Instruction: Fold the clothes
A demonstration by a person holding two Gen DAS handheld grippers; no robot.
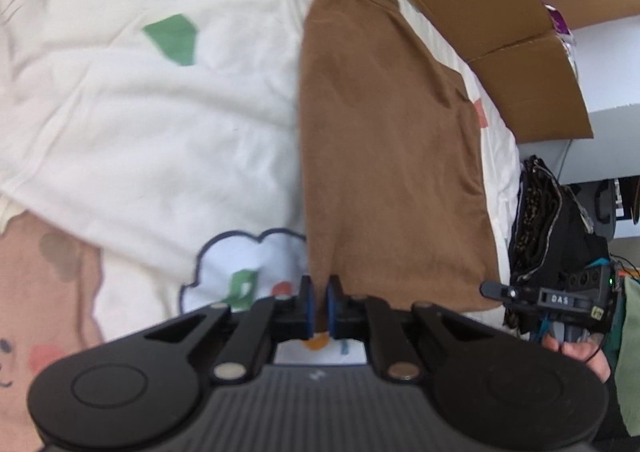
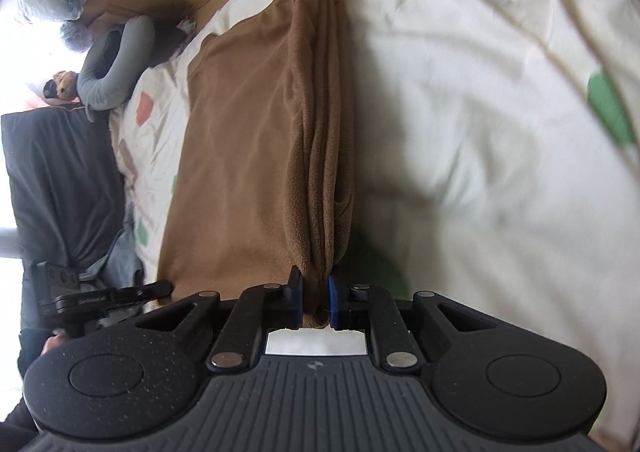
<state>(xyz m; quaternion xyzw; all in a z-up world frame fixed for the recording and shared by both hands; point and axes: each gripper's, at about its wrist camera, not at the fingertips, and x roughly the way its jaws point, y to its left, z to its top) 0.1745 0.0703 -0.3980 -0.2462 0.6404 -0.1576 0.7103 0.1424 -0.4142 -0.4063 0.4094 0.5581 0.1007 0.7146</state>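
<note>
A brown fleece garment (image 1: 384, 155) lies partly folded on a cream bedspread (image 1: 152, 123). My left gripper (image 1: 319, 306) is shut on the garment's near corner, the cloth pinched thin between its blue pads. In the right wrist view the same brown garment (image 2: 240, 155) shows several stacked layers along its right edge. My right gripper (image 2: 314, 302) is shut on that thick folded edge. Each view shows the other gripper at the side: the right gripper (image 1: 496, 290) and the left gripper (image 2: 160, 288).
Flattened cardboard (image 1: 500, 23) lines the far side of the bed. Dark clothes (image 1: 552, 228) are piled at the right. In the right wrist view a grey neck pillow (image 2: 116, 63) and a dark padded item (image 2: 64, 187) sit at the left. The cream bedspread (image 2: 480, 131) spreads wide to the right.
</note>
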